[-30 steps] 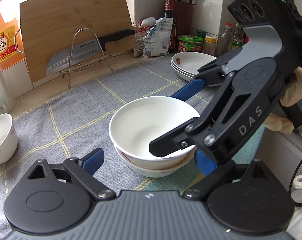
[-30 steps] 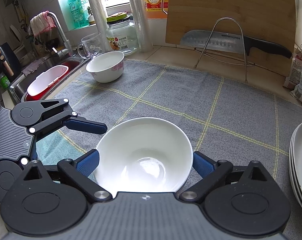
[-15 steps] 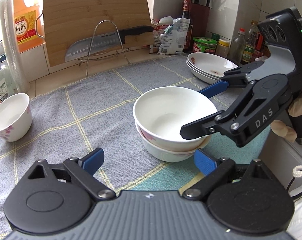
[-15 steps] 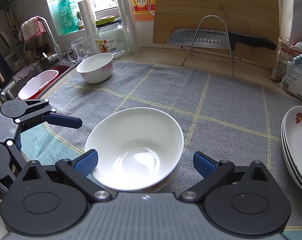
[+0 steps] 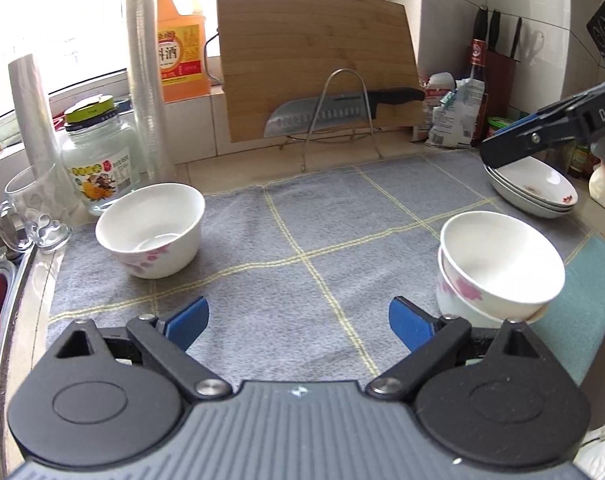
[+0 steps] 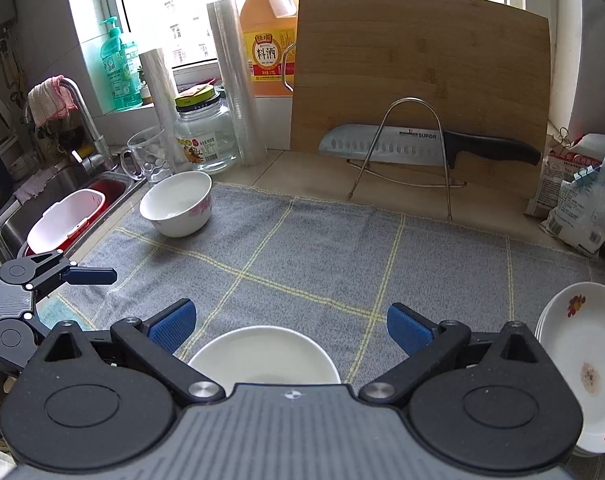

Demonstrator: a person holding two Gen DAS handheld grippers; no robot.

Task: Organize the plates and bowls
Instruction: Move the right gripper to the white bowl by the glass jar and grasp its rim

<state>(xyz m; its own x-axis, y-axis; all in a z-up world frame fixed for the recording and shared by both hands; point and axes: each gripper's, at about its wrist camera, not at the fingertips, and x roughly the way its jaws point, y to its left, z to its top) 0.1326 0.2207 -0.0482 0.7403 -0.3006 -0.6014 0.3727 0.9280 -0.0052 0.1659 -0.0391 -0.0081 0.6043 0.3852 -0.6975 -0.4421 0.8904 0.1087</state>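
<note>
Sitting nested near the counter's right edge, the two stacked bowls (image 5: 498, 268) rest on the grey cloth (image 5: 302, 240). The right claw (image 6: 290, 326) has just been opening and gapes wide above them, apparently clear of the rim. The left claw (image 5: 298, 322) is spread and empty. A lone bowl (image 5: 150, 230) stands toward the left edge; stacked plates (image 5: 532, 190) sit far right.

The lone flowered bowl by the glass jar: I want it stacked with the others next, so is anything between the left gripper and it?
Nothing visible. Bare grey mat lies between the open left gripper and the lone flowered bowl. The glass jar and glass mug stand behind and beside it, off the path.
</note>
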